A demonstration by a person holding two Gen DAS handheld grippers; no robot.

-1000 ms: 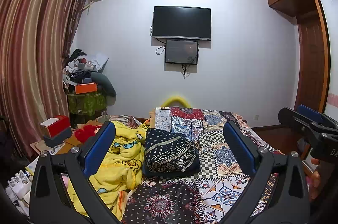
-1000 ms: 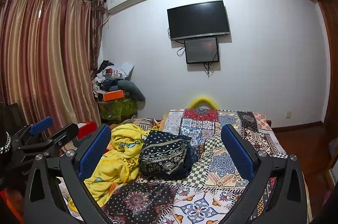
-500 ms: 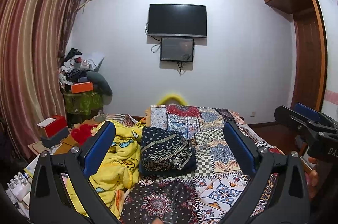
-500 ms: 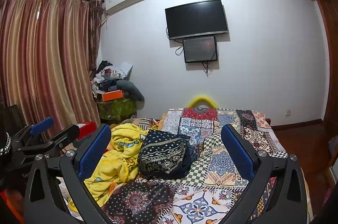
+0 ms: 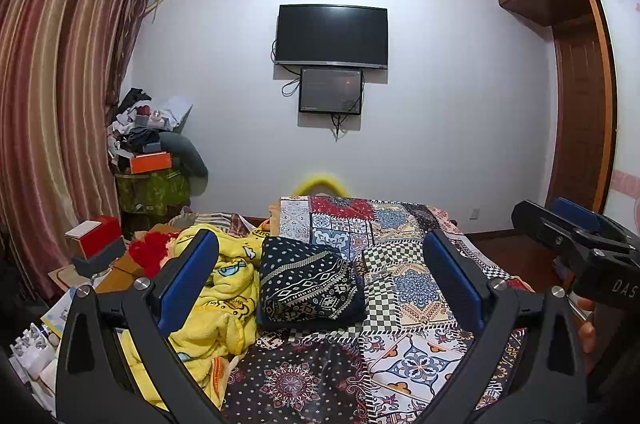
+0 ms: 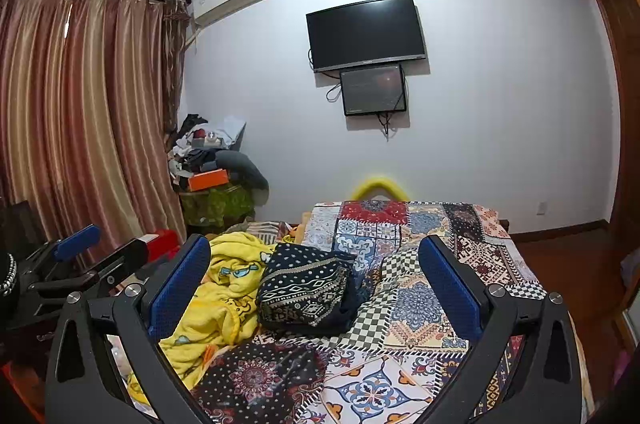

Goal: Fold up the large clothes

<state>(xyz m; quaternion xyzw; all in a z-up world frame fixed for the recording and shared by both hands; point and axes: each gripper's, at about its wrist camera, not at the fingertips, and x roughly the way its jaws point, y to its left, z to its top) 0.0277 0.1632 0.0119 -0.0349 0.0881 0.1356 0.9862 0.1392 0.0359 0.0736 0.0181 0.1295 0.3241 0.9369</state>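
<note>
A folded dark garment with white dots and diamond bands (image 5: 310, 284) (image 6: 308, 290) lies on a patchwork bedspread (image 5: 416, 288) (image 6: 424, 288). A crumpled yellow cartoon-print fleece (image 5: 218, 304) (image 6: 218, 298) lies just left of it. My left gripper (image 5: 320, 280) is held wide open above the near end of the bed, nothing between its blue pads. My right gripper (image 6: 316, 282) is equally open and empty, also short of the clothes. Each gripper shows at the edge of the other's view: the right one (image 5: 576, 236), the left one (image 6: 88, 264).
Striped curtains (image 6: 80, 128) hang on the left. A cluttered pile with an orange box (image 5: 150, 162) stands in the corner, and a red box (image 5: 96, 236) sits by the bed. A TV (image 5: 332, 36) hangs on the far wall. A wooden wardrobe (image 5: 580, 104) fills the right.
Both views have tilted slightly upward, so the bed and clothes sit a little lower in frame. Both grippers stay open and empty; the clothes have not moved.
</note>
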